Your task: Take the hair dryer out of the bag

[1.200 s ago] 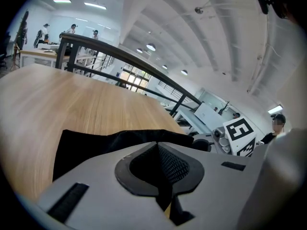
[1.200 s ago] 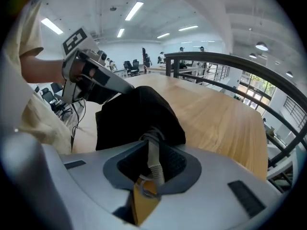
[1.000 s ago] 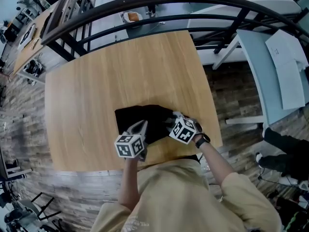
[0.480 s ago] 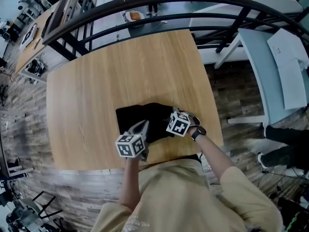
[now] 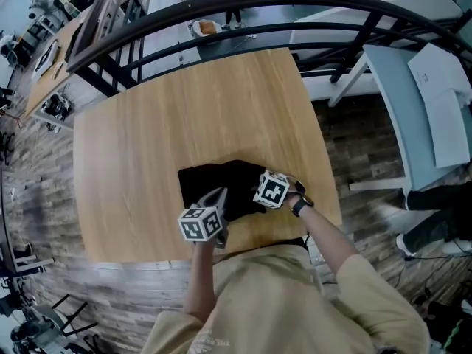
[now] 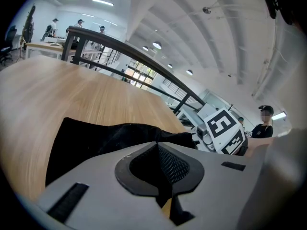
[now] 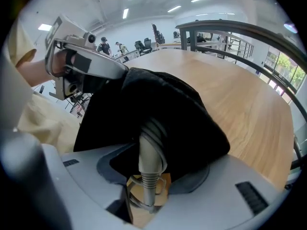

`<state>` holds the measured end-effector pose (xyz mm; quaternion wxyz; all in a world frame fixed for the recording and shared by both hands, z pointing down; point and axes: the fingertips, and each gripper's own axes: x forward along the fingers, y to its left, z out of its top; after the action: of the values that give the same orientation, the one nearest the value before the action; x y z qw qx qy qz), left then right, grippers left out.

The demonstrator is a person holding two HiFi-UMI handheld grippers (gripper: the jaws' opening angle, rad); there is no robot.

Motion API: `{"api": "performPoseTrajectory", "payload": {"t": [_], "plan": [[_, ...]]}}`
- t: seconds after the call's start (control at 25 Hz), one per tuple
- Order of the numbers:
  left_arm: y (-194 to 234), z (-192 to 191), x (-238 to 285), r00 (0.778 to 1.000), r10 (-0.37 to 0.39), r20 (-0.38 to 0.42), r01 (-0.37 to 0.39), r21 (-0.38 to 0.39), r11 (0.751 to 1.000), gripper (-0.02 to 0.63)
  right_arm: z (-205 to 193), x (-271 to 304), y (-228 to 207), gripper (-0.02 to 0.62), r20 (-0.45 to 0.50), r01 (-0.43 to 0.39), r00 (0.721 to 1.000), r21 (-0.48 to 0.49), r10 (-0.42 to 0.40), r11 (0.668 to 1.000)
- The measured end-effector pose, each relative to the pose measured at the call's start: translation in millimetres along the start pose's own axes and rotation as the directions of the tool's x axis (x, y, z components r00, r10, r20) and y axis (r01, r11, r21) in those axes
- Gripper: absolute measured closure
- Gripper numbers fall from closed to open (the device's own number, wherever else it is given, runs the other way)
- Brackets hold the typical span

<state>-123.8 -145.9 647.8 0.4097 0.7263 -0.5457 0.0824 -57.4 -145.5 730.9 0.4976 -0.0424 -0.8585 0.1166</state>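
Lying on wooden table [image 5: 184,109], black bag [image 5: 214,179] — railing [image 5: 221,2] beyond

hair dryer [image 7: 152,152] mostly hidden, inside bag [image 7: 168,109]

Surface: light wooden table [image 5: 199,116], broad top with rounded corners, pale grain running away from the person.
Under it: grey-brown plank floor [image 5: 40,198].
Directly on top: one black cloth bag [image 5: 219,177], rumpled, lying flat on the wood.
Bag position: close to the near edge, a little right of centre, well apart from the far edge.
Bag mouth: at the near right, grey ribbed end of the hair dryer [image 7: 151,152] poking out over bare wood.
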Motion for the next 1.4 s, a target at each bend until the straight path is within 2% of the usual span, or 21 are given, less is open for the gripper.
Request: {"api": "performPoseTrajectory", "payload": {"t": [0.08,0.2,0.4,0.6,0.76,1.04,1.4], "plan": [[0,0,2,1.000,-0.007,-0.004,0.007,0.003,1.000,0.589,0,-6,5,0.420,0.024,0.009,1.000,-0.005,-0.009,1.000],[-3,-2,6,1.000,-0.019,-0.012,0.019,0.008,1.000,0.589,1,-22,1,0.420,0.049,0.084,0.995,-0.050,-0.082,0.995],[-12,-7,13,0.998,-0.049,-0.033,0.049,0.020,0.999,0.588,-18,-49,2,0.420,0.042,0.126,0.991,-0.012,-0.126,0.992],[-12,-12,16,0.997,-0.047,-0.060,0.050,0.049,0.998,0.589,-40,-78,-7,0.420,0.049,0.213,0.976,0.005,-0.213,0.977],[-13,-11,17,0.997,-0.060,-0.052,0.062,0.046,0.997,0.588,-65,-102,-6,0.420,0.049,0.247,0.966,0.097,-0.252,0.964],[-13,-11,24,0.997,-0.062,-0.044,0.063,0.028,0.998,0.588,-85,-142,6,0.420,0.133,0.292,0.935,0.233,-0.328,0.927],[-6,-17,25,0.997,-0.061,-0.047,0.061,0.004,0.998,0.588,-98,-173,21,0.420,0.242,0.269,0.878,0.463,-0.412,0.845]]}}
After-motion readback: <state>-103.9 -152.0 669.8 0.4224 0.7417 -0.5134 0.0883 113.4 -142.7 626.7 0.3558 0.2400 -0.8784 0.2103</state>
